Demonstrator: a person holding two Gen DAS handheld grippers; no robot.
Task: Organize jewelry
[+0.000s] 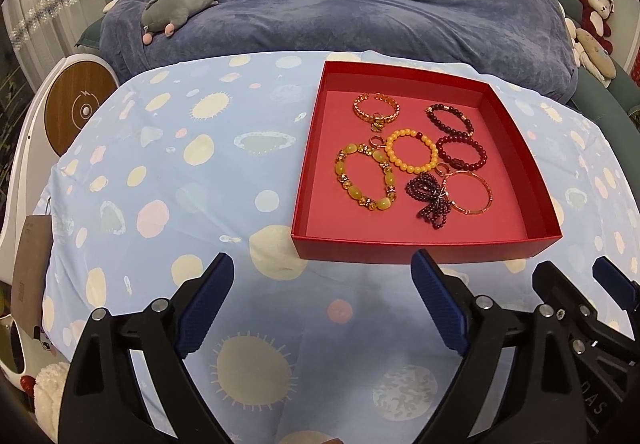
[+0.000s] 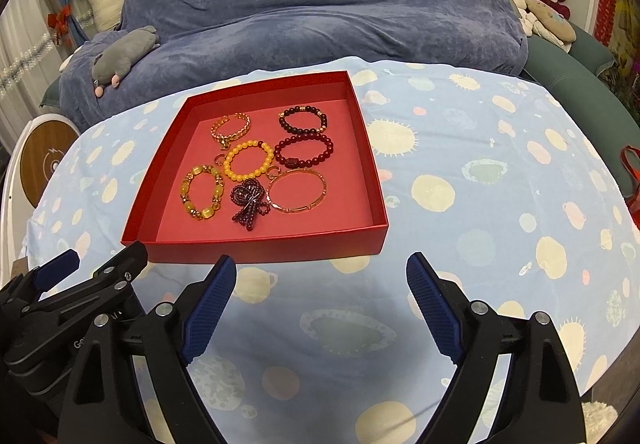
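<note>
both the left gripper [image 1: 324, 284] and the right gripper [image 2: 322, 284] hang with jaws wide apart and empty over the planet-print cloth [image 1: 160, 180], short of the shallow red cardboard box [image 1: 424, 246]. all the jewelry lies inside it: glossy yellow bead bracelet [image 1: 412, 152], dark red bead bracelets [image 1: 458, 152], thin rigid metal bangle [image 1: 470, 192], gold chain bracelet [image 1: 376, 108]. sorting looks finished or not begun; any next pick needs a fine pinch on slippery beads.

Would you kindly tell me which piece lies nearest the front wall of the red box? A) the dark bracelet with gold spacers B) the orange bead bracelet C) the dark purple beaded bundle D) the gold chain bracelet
C: the dark purple beaded bundle reaches closest to the front wall of the red box, with every other piece lying farther back.
</note>
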